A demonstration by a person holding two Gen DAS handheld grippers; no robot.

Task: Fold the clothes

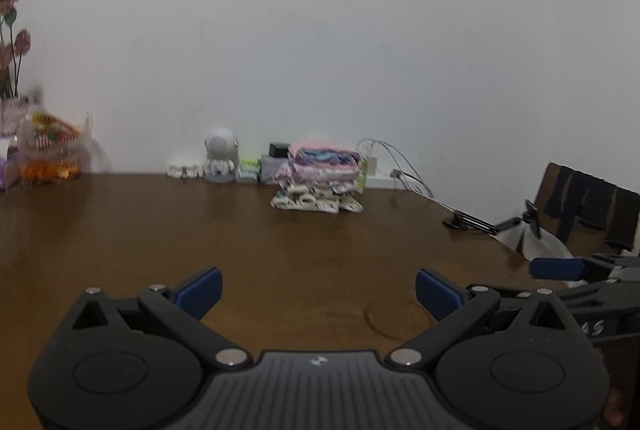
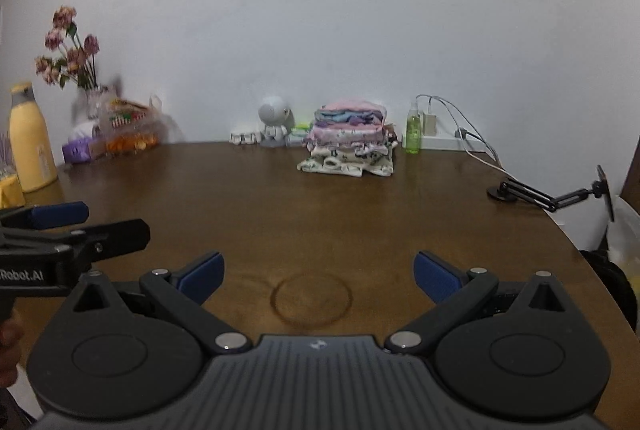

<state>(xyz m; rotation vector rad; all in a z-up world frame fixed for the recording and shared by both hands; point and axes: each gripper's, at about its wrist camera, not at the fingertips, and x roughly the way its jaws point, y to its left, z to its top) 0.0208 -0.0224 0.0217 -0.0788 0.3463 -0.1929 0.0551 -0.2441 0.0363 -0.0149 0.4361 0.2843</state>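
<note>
Left wrist view shows the left gripper (image 1: 318,292) spread wide over the bare brown wooden table (image 1: 280,242), pinching nothing; the right gripper (image 2: 318,276) is likewise spread and empty. Far across, against the wall, sits the folded stack of pastel patterned clothes (image 2: 348,142).
</note>
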